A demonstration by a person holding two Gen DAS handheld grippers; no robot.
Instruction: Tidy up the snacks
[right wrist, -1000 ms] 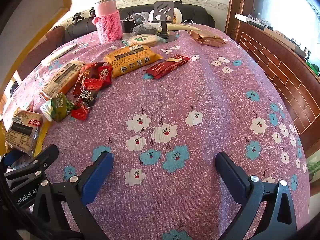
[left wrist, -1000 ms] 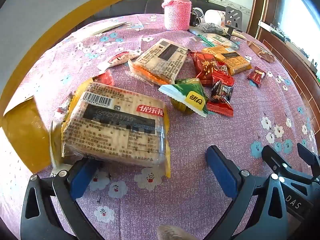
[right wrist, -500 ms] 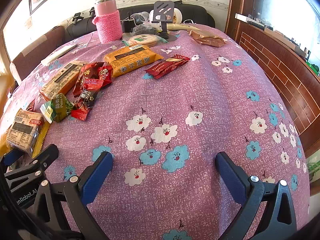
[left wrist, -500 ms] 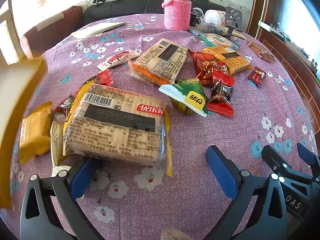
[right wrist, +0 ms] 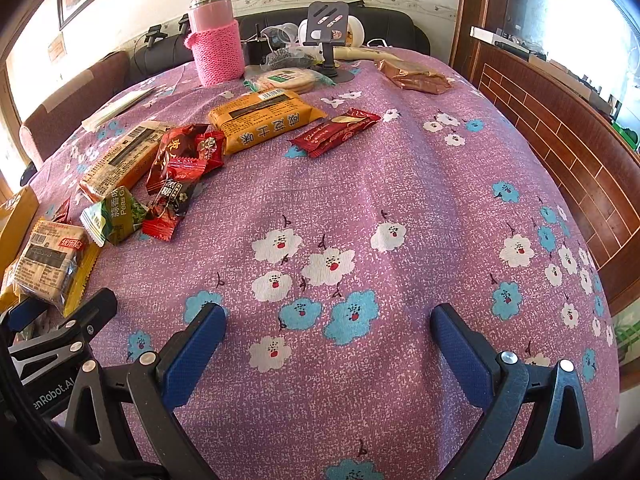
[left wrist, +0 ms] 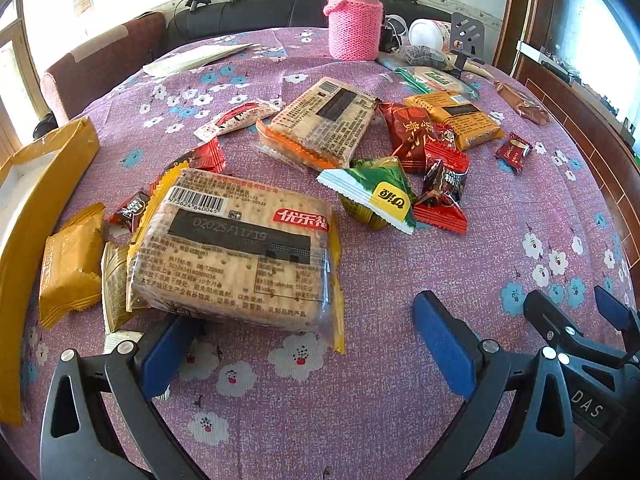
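Holding left tongs (left wrist: 306, 334) spread wide at the near edge of the cracker pack (left wrist: 236, 256), lying flat on the bench (left wrist: 400, 272); right tongs (right wrist: 328, 338) agape, empty, clear of the snack pile (right wrist: 176, 176).

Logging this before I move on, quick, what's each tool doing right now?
Left tool: open, empty, at the near edge of the clear-wrapped cracker pack.
Right tool: open, empty, over the purple floral tablecloth.

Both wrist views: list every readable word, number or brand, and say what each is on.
"D2025/11/19" and "优乐福": big cracker pack.
"Peas": green snack packet.
"DAS": right gripper body.
"nRobot.AI": left gripper body, cut off.
Barcode digits and fine print: too small.
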